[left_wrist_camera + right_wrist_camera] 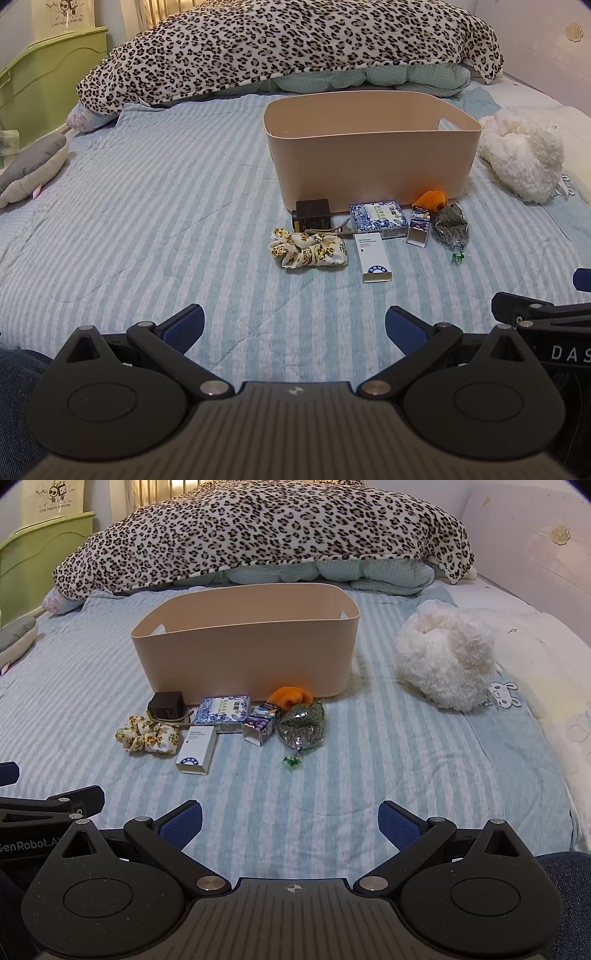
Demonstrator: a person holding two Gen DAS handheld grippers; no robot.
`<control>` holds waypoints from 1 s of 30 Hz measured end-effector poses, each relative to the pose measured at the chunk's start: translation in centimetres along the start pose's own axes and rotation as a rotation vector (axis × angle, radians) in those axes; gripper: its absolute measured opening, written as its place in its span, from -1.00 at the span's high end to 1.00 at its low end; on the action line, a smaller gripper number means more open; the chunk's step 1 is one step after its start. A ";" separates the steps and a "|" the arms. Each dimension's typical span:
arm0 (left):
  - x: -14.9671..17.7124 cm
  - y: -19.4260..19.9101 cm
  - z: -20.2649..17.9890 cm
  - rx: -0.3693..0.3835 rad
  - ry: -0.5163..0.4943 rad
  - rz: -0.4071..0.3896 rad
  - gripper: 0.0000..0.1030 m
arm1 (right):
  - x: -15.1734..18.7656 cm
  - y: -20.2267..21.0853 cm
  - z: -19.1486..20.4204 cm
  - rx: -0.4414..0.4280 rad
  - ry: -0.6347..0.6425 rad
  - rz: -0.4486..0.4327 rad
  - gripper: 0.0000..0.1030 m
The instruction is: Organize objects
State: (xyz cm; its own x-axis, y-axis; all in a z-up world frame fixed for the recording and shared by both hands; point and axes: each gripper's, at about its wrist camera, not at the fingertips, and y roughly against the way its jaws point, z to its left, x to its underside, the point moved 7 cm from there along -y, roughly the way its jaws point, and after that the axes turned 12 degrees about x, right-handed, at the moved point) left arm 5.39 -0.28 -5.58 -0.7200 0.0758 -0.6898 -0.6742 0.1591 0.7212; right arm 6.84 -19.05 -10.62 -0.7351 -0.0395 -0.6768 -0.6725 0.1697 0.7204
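Note:
A beige plastic bin (373,162) (243,657) stands on the striped bed. In front of it lie a floral scrunchie (308,252) (147,735), a dark small box (313,215) (167,704), a blue-and-white patterned box (378,218) (222,710), a white box (373,256) (197,749), a small purple carton (419,227) (261,724), an orange item (430,200) (290,696) and a clear bag of green dried bits (451,225) (302,727). My left gripper (294,326) and right gripper (290,819) are both open and empty, well short of the objects.
A leopard-print blanket (288,48) is piled behind the bin. A white fluffy toy (445,661) lies to the right, a grey plush (33,170) to the left. A green cabinet (48,74) stands at far left. Blue denim (565,871) shows at the near edges.

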 end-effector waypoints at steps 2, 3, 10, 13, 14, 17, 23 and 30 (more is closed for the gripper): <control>0.0 -0.1 0.0 0.002 0.000 0.000 -1.00 | 0.0 0.0 0.0 0.000 0.000 0.001 -1.00; -0.1 -0.1 0.0 0.003 0.000 0.000 -1.00 | 0.0 0.0 0.0 0.001 0.000 0.000 -1.00; -0.2 -0.3 0.0 0.010 0.002 0.000 -1.00 | -0.1 -0.1 0.0 0.002 0.000 0.001 -1.00; -0.2 -0.5 0.0 0.019 0.004 0.006 -1.00 | -0.1 -0.1 0.1 0.003 -0.001 0.001 -1.00; -0.2 -0.6 0.1 0.021 0.004 0.006 -1.00 | -0.1 -0.1 0.1 0.003 0.000 0.001 -1.00; -0.3 -0.7 0.2 0.022 0.006 0.006 -1.00 | -0.1 -0.3 0.0 0.003 0.001 0.005 -1.00; -1.2 -1.3 1.3 0.016 0.020 0.009 -1.00 | -0.7 -1.0 -0.3 0.012 -0.004 0.022 -1.00; -4.0 -3.1 2.9 -0.007 -0.009 0.021 -1.00 | -3.2 -2.9 -0.4 0.031 0.025 0.025 -1.00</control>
State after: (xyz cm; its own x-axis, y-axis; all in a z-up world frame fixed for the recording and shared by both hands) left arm 10.84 1.78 -5.26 -0.7324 0.0876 -0.6752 -0.6602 0.1508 0.7358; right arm 11.11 -19.77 -10.43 -0.7540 -0.0594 -0.6542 -0.6510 0.2010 0.7320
